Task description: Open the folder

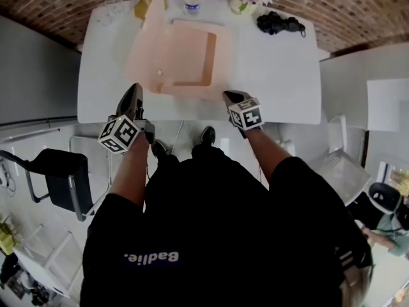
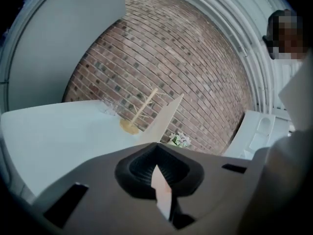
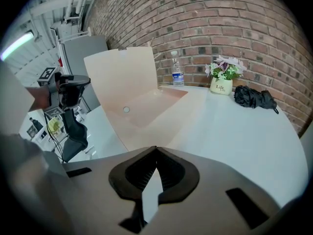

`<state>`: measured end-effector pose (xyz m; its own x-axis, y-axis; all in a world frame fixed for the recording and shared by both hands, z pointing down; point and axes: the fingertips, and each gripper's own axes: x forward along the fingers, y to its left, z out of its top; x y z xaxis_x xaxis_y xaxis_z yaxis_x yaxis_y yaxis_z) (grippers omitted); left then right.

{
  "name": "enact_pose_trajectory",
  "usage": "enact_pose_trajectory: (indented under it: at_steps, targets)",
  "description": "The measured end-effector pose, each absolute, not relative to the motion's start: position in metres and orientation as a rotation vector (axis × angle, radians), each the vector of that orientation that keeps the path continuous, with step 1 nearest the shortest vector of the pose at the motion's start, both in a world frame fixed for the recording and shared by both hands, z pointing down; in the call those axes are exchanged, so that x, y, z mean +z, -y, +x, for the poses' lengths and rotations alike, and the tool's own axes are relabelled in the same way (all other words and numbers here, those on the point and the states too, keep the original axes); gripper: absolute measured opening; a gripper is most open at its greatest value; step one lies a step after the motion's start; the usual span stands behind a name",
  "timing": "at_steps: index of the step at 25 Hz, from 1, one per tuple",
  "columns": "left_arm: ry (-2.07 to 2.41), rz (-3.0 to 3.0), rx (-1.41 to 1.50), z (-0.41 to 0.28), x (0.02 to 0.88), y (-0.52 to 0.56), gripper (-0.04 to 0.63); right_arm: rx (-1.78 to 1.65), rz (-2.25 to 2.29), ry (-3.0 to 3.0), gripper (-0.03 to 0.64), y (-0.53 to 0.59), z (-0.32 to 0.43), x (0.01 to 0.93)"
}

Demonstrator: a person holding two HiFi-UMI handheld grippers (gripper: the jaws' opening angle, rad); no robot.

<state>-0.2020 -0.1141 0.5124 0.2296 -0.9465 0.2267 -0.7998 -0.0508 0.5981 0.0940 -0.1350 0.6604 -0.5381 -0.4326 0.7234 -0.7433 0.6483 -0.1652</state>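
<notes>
Currently the folder (image 1: 185, 59) lies on the surface (image 1: 281, 75) just ahead of both sets of fingers. Its back half is flat and its cover (image 1: 147, 43) stands up along the left side. The spine, and so the long axis, runs away from the person, roughly in line with the way the fingers point.

Left gripper (image 1: 133, 93): fingers closed tip to tip, nothing gripped. They sit off the near left corner, beside the foot of the raised cover.

Right gripper (image 1: 228, 96): fingers likewise closed and empty, at the near right corner of the flat half. Contact there cannot be confirmed.

Judgement: the folder is part open, with the cover not yet laid flat. The left fingers are on the side toward which the cover would fall, so that hand is better placed to finish. The right could steady the base.

View differences: the right gripper view shows the cover's inner face, a round stud (image 3: 126, 109), and a bottle (image 3: 178, 75) beyond. The left gripper view shows only the cover's thin edge, straight ahead of its fingers. Only the head view shows both grippers.
</notes>
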Motion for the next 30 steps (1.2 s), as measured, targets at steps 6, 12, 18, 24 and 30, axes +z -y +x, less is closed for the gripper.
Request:
enact_pose_trajectory:
  at_steps: [6, 12, 18, 24, 30]
  targets:
    - [1.586, 1.736, -0.447, -0.22, 0.526, 0.108, 0.0, 0.614, 0.904, 2.186, 0.028, 0.133, 0.095, 0.661]
    - [1.598, 1.564, -0.577, -0.247, 0.538, 0.103, 0.0, 0.59, 0.889, 2.183, 0.028, 0.134, 0.094, 0.661]
    - [1.62, 1.415, -0.657, -0.278, 0.561, 0.099, 0.0, 0.588, 0.891, 2.17, 0.028, 0.134, 0.095, 0.661]
    - [1.637, 1.319, -0.688, -0.299, 0.583, 0.095, 0.0, 0.572, 0.89, 2.165, 0.028, 0.135, 0.094, 0.662]
    - [1.65, 1.23, -0.648, -0.316, 0.609, 0.09, 0.0, 0.555, 0.896, 2.158, 0.028, 0.139, 0.095, 0.662]
